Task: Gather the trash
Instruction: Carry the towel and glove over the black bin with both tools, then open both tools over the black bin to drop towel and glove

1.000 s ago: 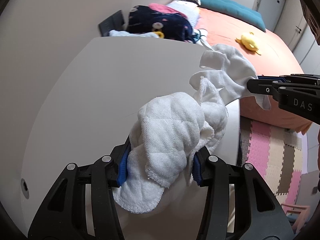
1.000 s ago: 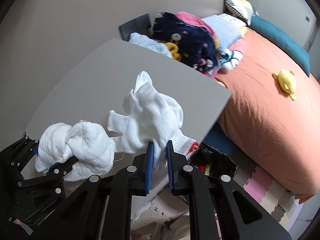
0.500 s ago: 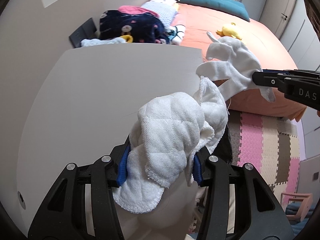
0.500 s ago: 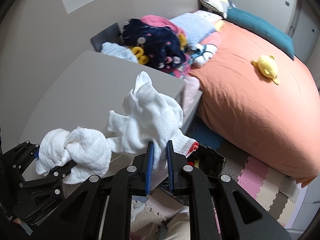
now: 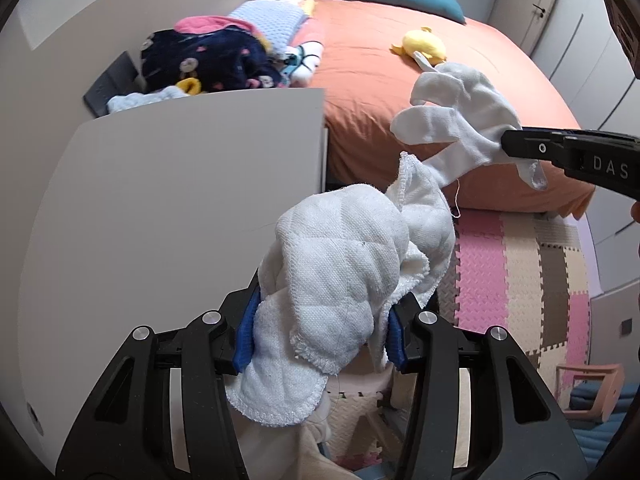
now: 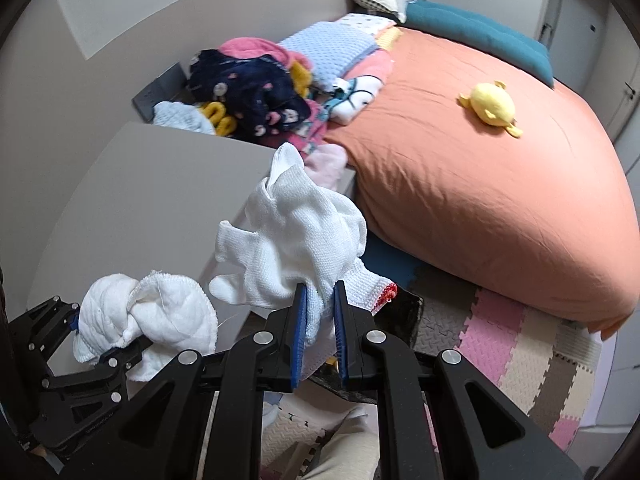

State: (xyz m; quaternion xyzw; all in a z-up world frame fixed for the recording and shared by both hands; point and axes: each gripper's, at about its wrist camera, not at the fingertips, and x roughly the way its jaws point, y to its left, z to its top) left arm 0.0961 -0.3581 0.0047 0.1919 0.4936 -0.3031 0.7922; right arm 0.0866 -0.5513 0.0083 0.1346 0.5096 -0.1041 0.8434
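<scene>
Past the right edge of the grey table (image 5: 168, 184), above the foam floor mat (image 5: 520, 264): two white textile items, each held clear of any surface.

Item one: quilted white cloth (image 5: 344, 280), bunched, stitched hem hanging loose at the lower end. Clamped between the blue pads of the left gripper (image 5: 320, 336), jaws closed partway against the bundle. In the right wrist view it appears low on the left (image 6: 148, 316), beside the table's near right corner.

Item two: white knit glove (image 6: 292, 240), crumpled, fingers splayed, cuff trimmed in red. Pinched by the right gripper (image 6: 320, 320), jaws narrowed to a slim gap with fabric between them. In the left wrist view the glove (image 5: 460, 120) sits just above and right of the cloth; whether they touch cannot be told.

Surroundings: black bin (image 6: 404, 312) partly visible below the glove. Orange bed (image 6: 480, 184) to the right, carrying a yellow plush toy (image 6: 490, 106) and a teal pillow (image 6: 476, 36). Heap of clothes (image 6: 256, 92) behind the table's far edge.
</scene>
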